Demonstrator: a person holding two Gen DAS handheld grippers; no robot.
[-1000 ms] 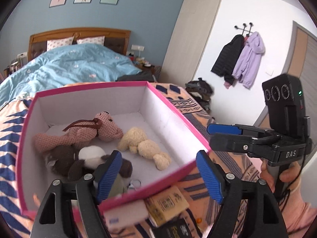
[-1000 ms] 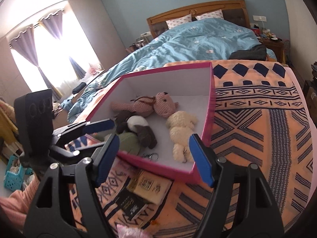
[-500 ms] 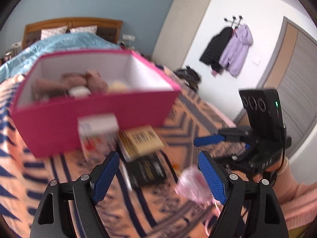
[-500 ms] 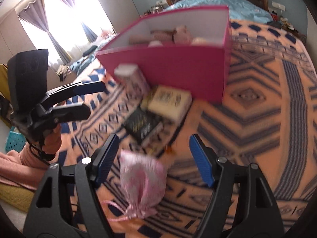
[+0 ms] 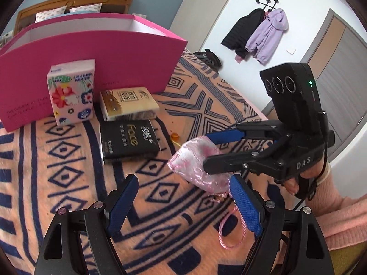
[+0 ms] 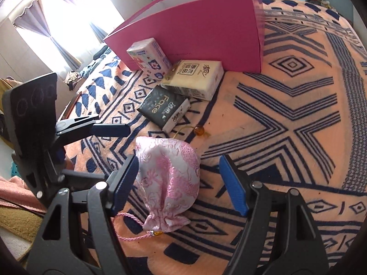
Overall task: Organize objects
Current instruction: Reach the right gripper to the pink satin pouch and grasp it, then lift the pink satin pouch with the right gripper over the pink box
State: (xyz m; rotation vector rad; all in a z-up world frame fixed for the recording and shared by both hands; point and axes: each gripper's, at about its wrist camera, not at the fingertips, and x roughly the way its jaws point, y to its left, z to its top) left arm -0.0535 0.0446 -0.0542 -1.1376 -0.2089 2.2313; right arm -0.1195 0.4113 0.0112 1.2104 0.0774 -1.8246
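A pink-and-white satin drawstring pouch (image 6: 169, 174) (image 5: 195, 160) lies on the orange patterned blanket (image 6: 286, 114). My right gripper (image 6: 179, 183) (image 5: 213, 149) straddles it, jaws closing; the left pad is at the pouch's side and the right pad is still clear of it. My left gripper (image 5: 183, 206) (image 6: 114, 151) hovers open and empty just left of the pouch. Beyond stand a black tissue pack (image 5: 128, 139), a beige one (image 5: 128, 103) and a floral one (image 5: 71, 91), against the pink box (image 5: 91, 52).
A small amber bead (image 6: 199, 131) on a cord lies between the pouch and the black pack. The blanket stretches away to the right. Coats (image 5: 263, 32) hang on the far wall. A pink sleeve (image 5: 339, 217) holds the right gripper.
Both grippers have dropped from over the pink box to the blanket in front of it. The plush toys inside are out of sight, and the pouch now lies between the right fingers.
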